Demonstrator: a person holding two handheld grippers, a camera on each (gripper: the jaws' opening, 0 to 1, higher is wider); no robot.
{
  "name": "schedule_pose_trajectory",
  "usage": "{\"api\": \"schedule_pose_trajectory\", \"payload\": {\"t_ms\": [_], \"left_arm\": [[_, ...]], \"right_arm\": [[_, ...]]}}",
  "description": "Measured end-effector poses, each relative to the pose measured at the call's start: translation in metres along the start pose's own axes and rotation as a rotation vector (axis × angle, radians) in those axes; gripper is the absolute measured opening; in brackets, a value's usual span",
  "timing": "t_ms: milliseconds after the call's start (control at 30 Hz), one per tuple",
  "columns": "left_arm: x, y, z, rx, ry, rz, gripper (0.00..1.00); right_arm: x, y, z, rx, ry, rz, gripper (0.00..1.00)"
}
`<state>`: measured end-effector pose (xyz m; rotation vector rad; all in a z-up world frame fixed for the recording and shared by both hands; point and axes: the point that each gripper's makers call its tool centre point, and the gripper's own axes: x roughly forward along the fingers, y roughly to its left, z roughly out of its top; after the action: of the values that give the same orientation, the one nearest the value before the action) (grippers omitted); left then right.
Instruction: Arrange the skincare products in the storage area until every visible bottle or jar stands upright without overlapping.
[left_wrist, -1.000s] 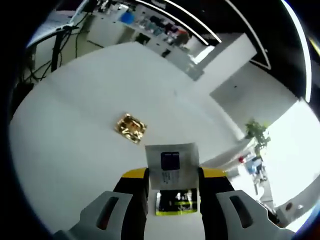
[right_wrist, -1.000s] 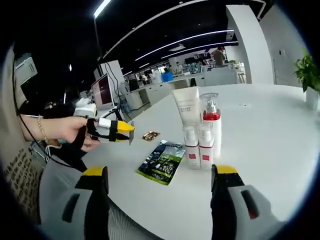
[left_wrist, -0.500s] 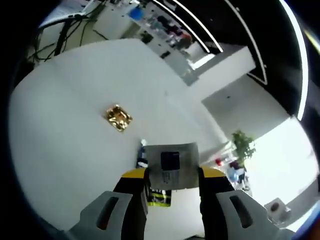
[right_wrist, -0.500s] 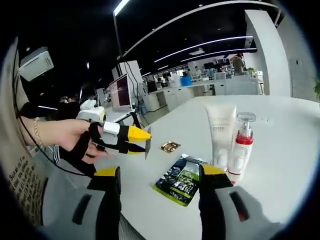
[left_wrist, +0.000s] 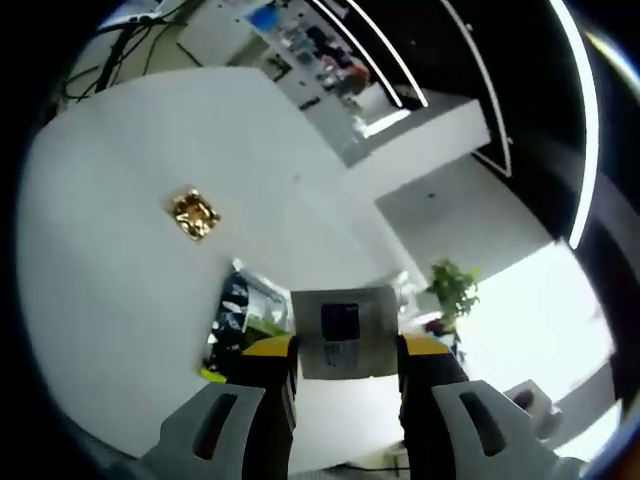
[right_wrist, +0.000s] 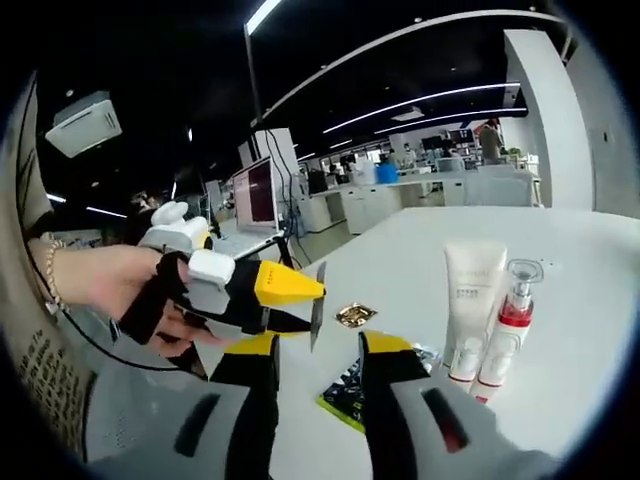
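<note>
My left gripper (left_wrist: 345, 345) is shut on a small white sachet (left_wrist: 343, 330) with a dark square print, held above the white table (left_wrist: 110, 270). Below it lie a dark green packet (left_wrist: 233, 318) and, farther off, a gold packet (left_wrist: 194, 213). In the right gripper view the left gripper (right_wrist: 312, 305), held by a hand (right_wrist: 100, 290), carries the sachet (right_wrist: 317, 300) edge-on, just above my right gripper (right_wrist: 318, 345). The right jaws stand a narrow gap apart and grip nothing. A white tube (right_wrist: 472, 290) and a red-banded pump bottle (right_wrist: 505, 320) stand upright together at the right, past the gold packet (right_wrist: 355, 315) and green packet (right_wrist: 345, 395).
A monitor (right_wrist: 258, 195) and cables stand at the table's far left end. Office desks run along the back of the room. A potted plant (left_wrist: 452, 290) stands beyond the table. The table surface (right_wrist: 560, 260) around the bottles is bare white.
My right jaws have drawn much closer together. The left gripper with the sachet has come nearer to the right gripper. Both views have shifted with the hands.
</note>
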<state>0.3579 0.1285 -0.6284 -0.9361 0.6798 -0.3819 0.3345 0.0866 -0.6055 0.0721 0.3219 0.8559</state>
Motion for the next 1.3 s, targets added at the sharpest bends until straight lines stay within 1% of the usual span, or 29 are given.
{"api": "schedule_pose_trajectory", "payload": {"t_ms": [100,267,400,567,700,800,867,900,933,967,1000,1033,1067,1100,1200,1267,1300], "left_arm": [[-0.001,-0.006,-0.003,-0.018,0.003,-0.016,0.36],[-0.001,-0.011,-0.008,-0.016,0.014,-0.032,0.36],[0.0,-0.014,-0.012,-0.018,0.022,-0.044,0.36],[-0.001,-0.015,-0.016,-0.003,0.034,-0.052,0.36],[-0.001,-0.019,-0.017,0.046,0.045,-0.086,0.37],[-0.003,-0.022,-0.017,0.138,0.066,-0.125,0.39],[-0.006,-0.022,-0.014,0.199,0.079,-0.138,0.44],[-0.006,-0.021,-0.014,0.222,0.085,-0.14,0.46],[-0.008,-0.02,-0.012,0.281,0.096,-0.144,0.47],[-0.009,-0.019,-0.011,0.315,0.104,-0.147,0.48],[-0.01,-0.017,-0.01,0.363,0.122,-0.161,0.48],[-0.011,-0.017,-0.009,0.39,0.129,-0.165,0.47],[-0.013,-0.016,-0.008,0.443,0.142,-0.171,0.47],[-0.013,-0.016,-0.009,0.476,0.153,-0.175,0.47],[-0.016,-0.014,-0.011,0.613,0.204,-0.185,0.46],[-0.016,-0.013,-0.012,0.661,0.226,-0.195,0.43],[-0.015,-0.013,-0.013,0.667,0.229,-0.195,0.42]], "right_arm": [[0.002,-0.001,0.002,-0.002,-0.005,-0.004,0.21],[0.004,-0.002,0.003,0.002,-0.004,-0.004,0.15],[0.004,-0.002,0.003,-0.002,-0.005,-0.008,0.02],[0.001,-0.005,0.0,0.028,0.001,-0.01,0.01],[-0.002,-0.007,0.0,0.053,-0.002,-0.014,0.01],[-0.005,-0.011,-0.002,0.083,0.005,-0.014,0.01],[-0.008,-0.013,-0.003,0.128,0.006,-0.009,0.01],[-0.009,-0.014,-0.003,0.132,0.007,-0.007,0.01],[-0.011,-0.015,-0.004,0.146,0.011,-0.001,0.01],[-0.013,-0.015,-0.005,0.158,0.015,0.007,0.01],[-0.015,-0.015,-0.005,0.18,0.017,0.021,0.01],[-0.016,-0.015,-0.005,0.189,0.018,0.028,0.01],[-0.017,-0.015,-0.005,0.198,0.022,0.038,0.01],[-0.018,-0.014,-0.005,0.201,0.023,0.045,0.01],[-0.02,-0.012,-0.007,0.207,0.036,0.066,0.01],[-0.021,-0.01,-0.009,0.212,0.043,0.075,0.01],[-0.021,-0.009,-0.01,0.214,0.045,0.078,0.01]]}}
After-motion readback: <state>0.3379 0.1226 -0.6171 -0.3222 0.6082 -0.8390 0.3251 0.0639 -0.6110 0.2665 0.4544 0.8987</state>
